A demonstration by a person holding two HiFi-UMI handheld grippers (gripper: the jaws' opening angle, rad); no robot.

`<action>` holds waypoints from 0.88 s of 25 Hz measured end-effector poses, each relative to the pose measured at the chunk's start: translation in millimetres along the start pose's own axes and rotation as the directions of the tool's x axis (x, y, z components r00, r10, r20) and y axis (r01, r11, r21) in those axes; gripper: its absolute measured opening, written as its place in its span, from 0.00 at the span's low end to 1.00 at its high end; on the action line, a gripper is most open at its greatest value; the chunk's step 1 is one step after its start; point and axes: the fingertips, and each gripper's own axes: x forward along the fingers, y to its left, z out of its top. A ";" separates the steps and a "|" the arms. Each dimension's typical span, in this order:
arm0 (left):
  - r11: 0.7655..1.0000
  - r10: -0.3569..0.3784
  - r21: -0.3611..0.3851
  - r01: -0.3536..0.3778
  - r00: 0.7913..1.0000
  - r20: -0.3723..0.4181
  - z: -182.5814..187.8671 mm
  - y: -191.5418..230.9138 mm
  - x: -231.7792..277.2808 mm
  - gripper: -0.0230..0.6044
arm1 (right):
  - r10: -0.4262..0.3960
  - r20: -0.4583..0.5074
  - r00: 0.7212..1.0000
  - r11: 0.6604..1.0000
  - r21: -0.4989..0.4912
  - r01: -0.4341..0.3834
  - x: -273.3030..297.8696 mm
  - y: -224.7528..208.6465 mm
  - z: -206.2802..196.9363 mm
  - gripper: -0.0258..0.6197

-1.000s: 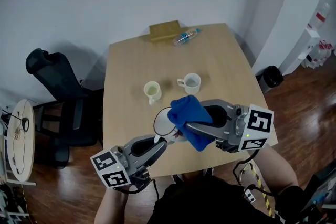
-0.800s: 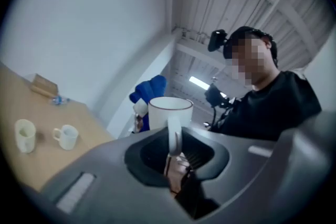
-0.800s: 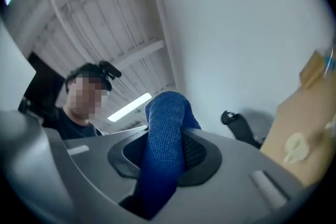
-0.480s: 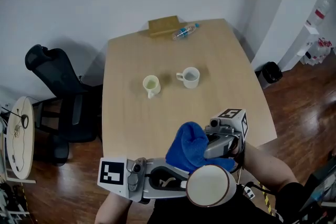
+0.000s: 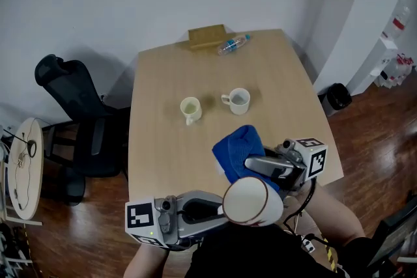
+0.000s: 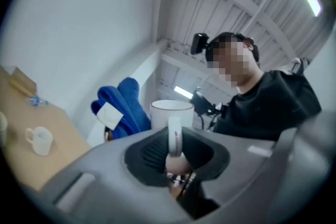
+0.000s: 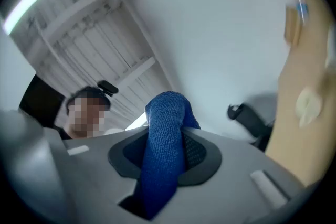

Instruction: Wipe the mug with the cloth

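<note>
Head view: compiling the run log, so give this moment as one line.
left gripper: shut on white ceramic mug handle | right gripper: shut on blue cloth | cloth beside mug

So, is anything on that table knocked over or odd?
Only the plastic bottle: it lies on its side at the far edge of the table, beside a brown box. Both mugs on it stand upright.

Far edge: wooden block point(image 5: 207, 36) and bottle point(image 5: 232, 44) occupy it.
Centre: pale cup point(image 5: 190, 110) and white cup point(image 5: 238, 101), gap between.
Near edge: held mug point(image 5: 253, 200) and cloth point(image 5: 238, 146) crowd it.
Left edge: office chair point(image 5: 71, 107) close.
Right edge: bare table point(image 5: 293, 94) alongside.
</note>
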 end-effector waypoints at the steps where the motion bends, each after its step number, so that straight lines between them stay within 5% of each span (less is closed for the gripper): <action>1: 0.997 0.080 0.002 -0.080 0.996 0.034 7.0 14.2 -4.2 0.14 | -0.131 0.008 0.991 0.984 -0.120 0.131 -9.0 -12.8 14.6 0.22; 3: 0.966 0.258 0.005 -0.259 0.963 0.073 13.9 46.4 -18.1 0.14 | -0.354 0.056 0.934 0.873 -0.339 0.351 -25.6 -27.0 40.1 0.21; 5: 0.904 0.428 -0.012 -0.428 0.899 0.092 16.9 78.7 -34.9 0.14 | -0.493 0.138 0.859 0.708 -0.510 0.489 -34.4 -25.5 59.9 0.22; 7: 0.833 0.553 -0.045 -0.552 0.826 0.113 18.3 104.5 -50.9 0.14 | -0.555 0.222 0.801 0.520 -0.659 0.543 -31.8 -12.2 69.3 0.22; 9: 0.781 0.624 -0.088 -0.618 0.769 0.135 18.9 120.9 -63.2 0.14 | -0.550 0.257 0.794 0.345 -0.796 0.497 -11.6 9.4 60.7 0.22; 12: 0.728 0.686 -0.143 -0.671 0.712 0.152 18.6 134.1 -72.3 0.13 | -0.551 0.218 0.805 0.138 -0.928 0.346 26.6 26.9 22.4 0.22; 16: 0.689 0.724 -0.211 -0.694 0.671 0.158 11.6 138.7 -70.3 0.13 | -0.671 0.172 0.721 -0.136 -0.985 0.107 38.2 -3.6 -25.2 0.22; 19: 0.689 0.722 -0.266 -0.674 0.672 0.165 7.2 137.4 -65.7 0.13 | -0.705 0.191 0.683 -0.275 -0.961 -0.015 36.6 -21.1 -38.5 0.22; 22: 0.686 0.723 -0.276 -0.673 0.673 0.157 3.7 137.7 -66.7 0.13 | -0.710 0.188 0.679 -0.303 -0.951 -0.054 33.9 -26.2 -43.2 0.22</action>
